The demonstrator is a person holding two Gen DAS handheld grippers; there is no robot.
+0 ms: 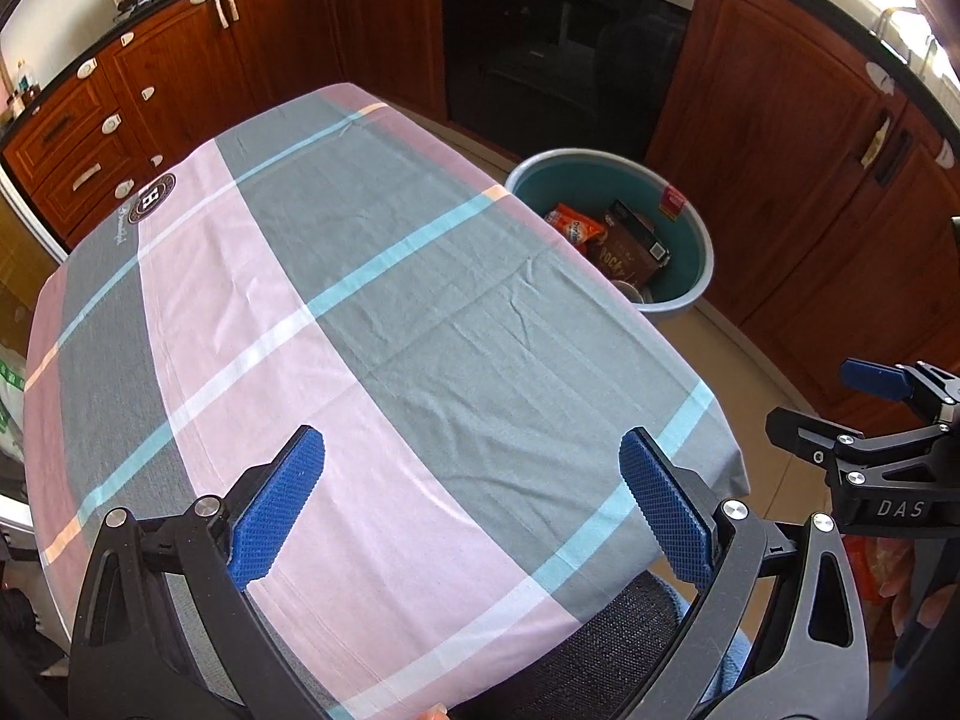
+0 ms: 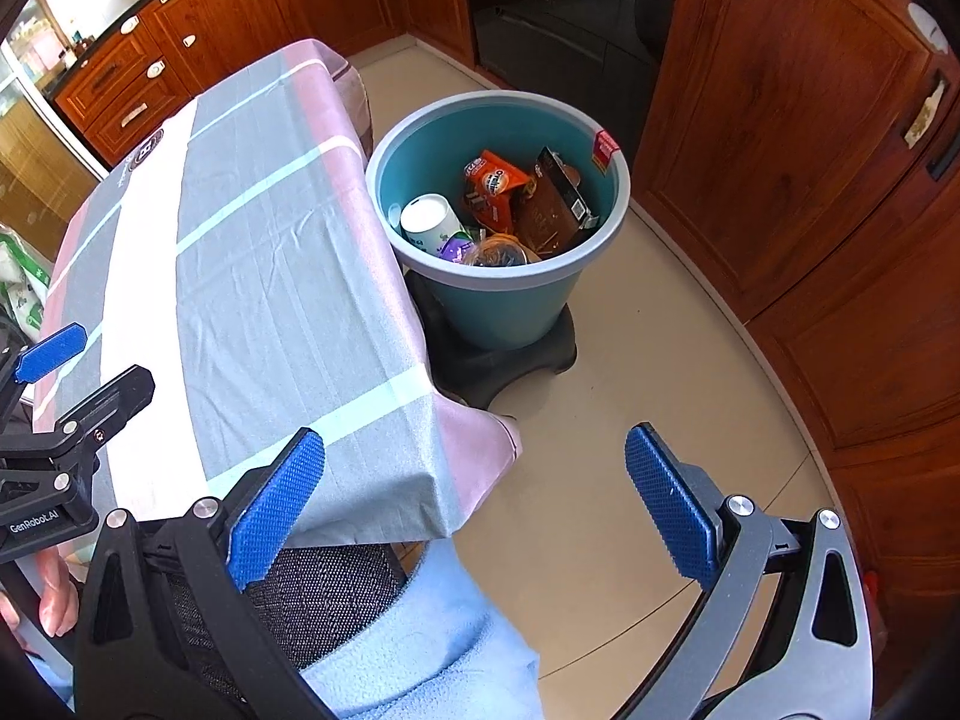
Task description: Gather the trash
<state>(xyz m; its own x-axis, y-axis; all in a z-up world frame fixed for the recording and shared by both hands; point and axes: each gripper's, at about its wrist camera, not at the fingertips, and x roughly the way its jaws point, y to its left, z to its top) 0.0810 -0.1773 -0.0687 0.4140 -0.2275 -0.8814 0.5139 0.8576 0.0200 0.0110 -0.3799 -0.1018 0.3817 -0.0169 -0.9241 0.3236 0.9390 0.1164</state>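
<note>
Already the teal bin [image 2: 498,228] of wrappers lay at eleven o'clock, nearer the right gripper [image 2: 474,504] — both it and the left gripper [image 1: 471,504] gaped wide, empty.

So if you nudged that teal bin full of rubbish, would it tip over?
Probably not easily: the bin sits on a dark base and holds wrappers and cartons, so it looks light. It narrows toward the bottom, so a high push might rock it.
</note>
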